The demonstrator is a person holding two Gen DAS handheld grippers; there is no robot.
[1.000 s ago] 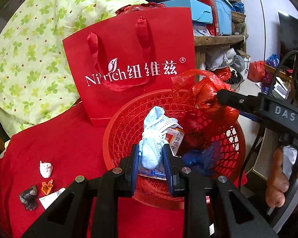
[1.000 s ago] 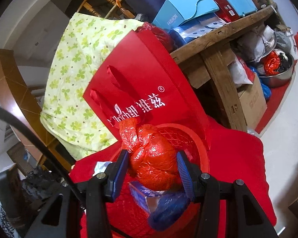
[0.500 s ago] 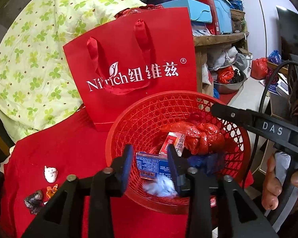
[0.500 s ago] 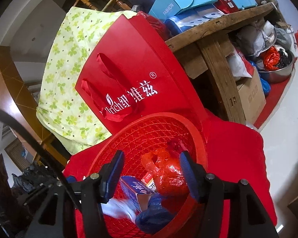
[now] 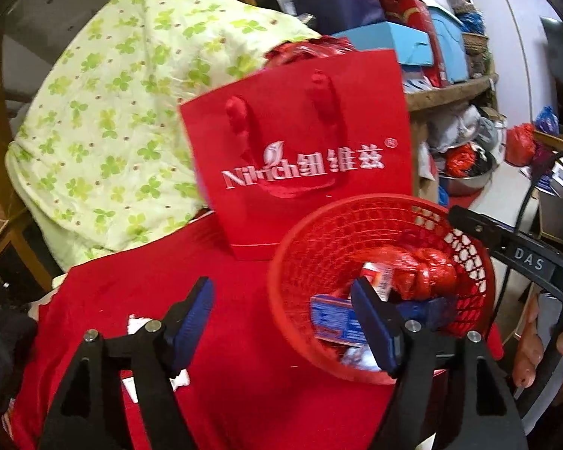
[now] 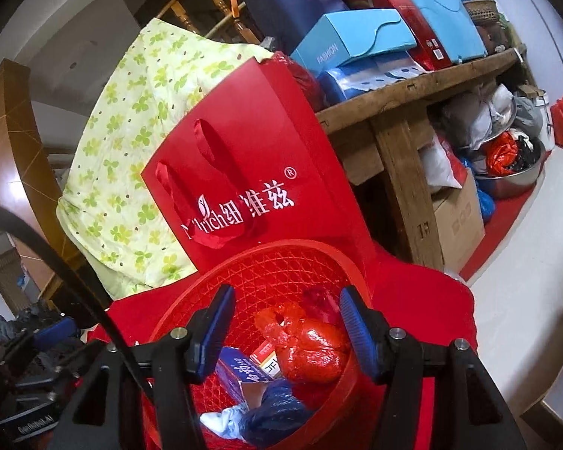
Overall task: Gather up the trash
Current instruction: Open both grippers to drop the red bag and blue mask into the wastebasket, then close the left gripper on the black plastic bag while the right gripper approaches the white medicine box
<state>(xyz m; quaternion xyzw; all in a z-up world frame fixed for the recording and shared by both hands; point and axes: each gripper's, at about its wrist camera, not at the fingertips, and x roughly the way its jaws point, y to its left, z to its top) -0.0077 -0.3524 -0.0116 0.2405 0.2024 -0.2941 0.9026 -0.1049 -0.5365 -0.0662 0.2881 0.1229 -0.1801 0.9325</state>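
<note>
A red mesh basket (image 5: 330,225) (image 6: 266,266) sits on the red cloth. In it lie a crumpled red plastic bag (image 5: 428,273) (image 6: 311,348), a blue carton (image 5: 334,318) (image 6: 240,371), a dark blue bag (image 6: 274,408) and a pale mask (image 6: 217,420). My left gripper (image 5: 281,318) is open and empty, over the cloth at the basket's left rim. My right gripper (image 6: 285,330) is open and empty above the basket. A white scrap (image 5: 135,324) lies on the cloth behind the left finger.
A red paper gift bag (image 5: 296,157) (image 6: 244,195) stands just behind the basket. A green-patterned quilt (image 5: 112,120) is piled to the left. A wooden bench (image 6: 413,86) with boxes stands at the right, with a steel bowl (image 6: 514,176) on the floor.
Both grippers let go: the mask and the red plastic bag dropped into the basket. The left gripper has opened wide and swung left, away from the basket.
</note>
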